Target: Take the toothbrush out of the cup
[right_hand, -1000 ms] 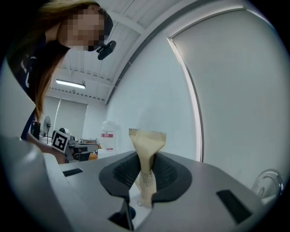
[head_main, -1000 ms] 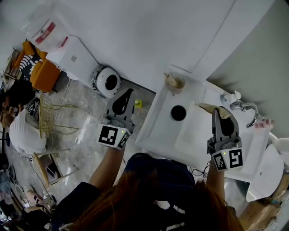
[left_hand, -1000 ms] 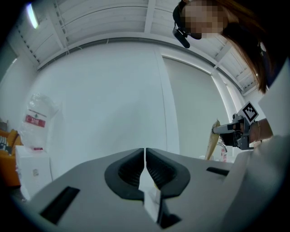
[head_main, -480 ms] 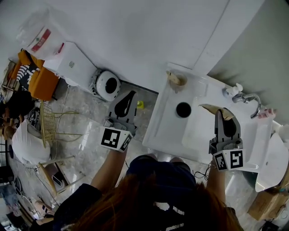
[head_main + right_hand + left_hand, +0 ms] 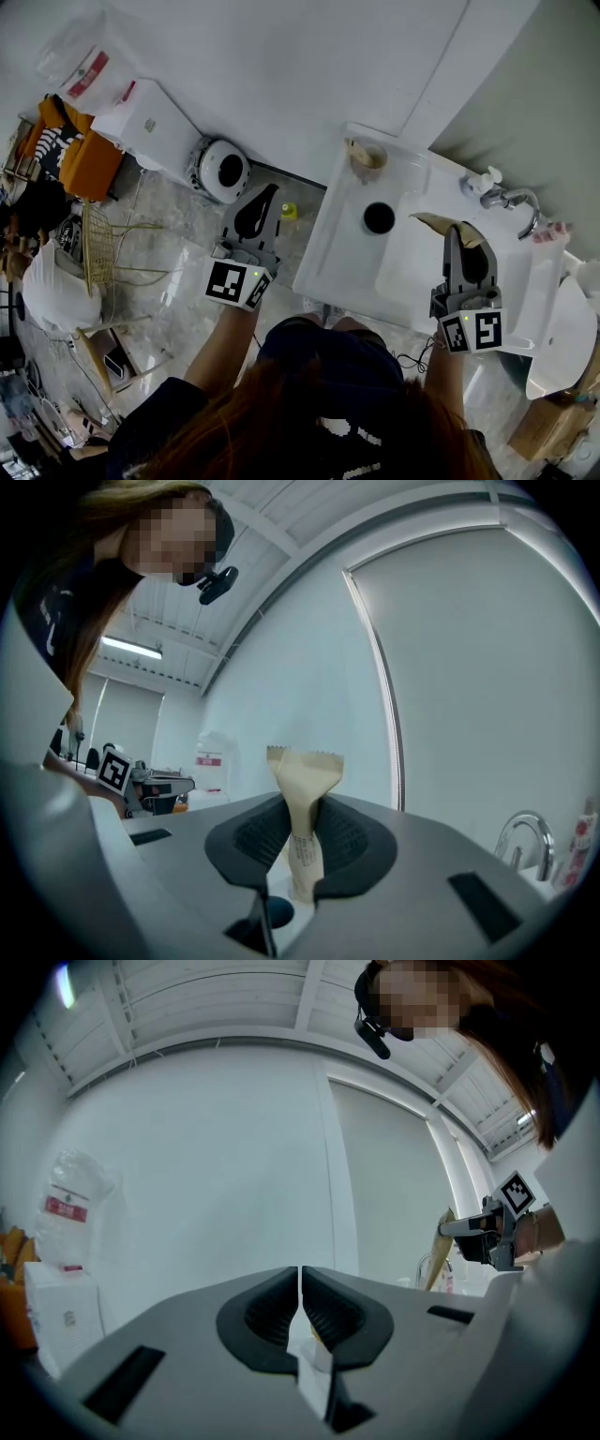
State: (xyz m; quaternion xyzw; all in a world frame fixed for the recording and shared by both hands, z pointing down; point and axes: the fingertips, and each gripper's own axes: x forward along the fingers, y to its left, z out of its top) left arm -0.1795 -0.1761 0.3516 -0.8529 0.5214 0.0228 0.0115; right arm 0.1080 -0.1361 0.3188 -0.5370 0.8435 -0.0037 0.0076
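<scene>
- The right gripper has its jaws closed partway on a slim toothbrush in a beige paper wrapper, held level over the white ceramic sink.
- The small tan cup stands at the sink's far left corner, well apart from the toothbrush. I judge the lift-out done.
- The next move calls for setting the toothbrush down, probably on the sink ledge.
- The left gripper is fully closed and empty, left of the sink.
- The wrapper carries small print and a far-left clear plastic bag has a red label. Neither is readable.
</scene>
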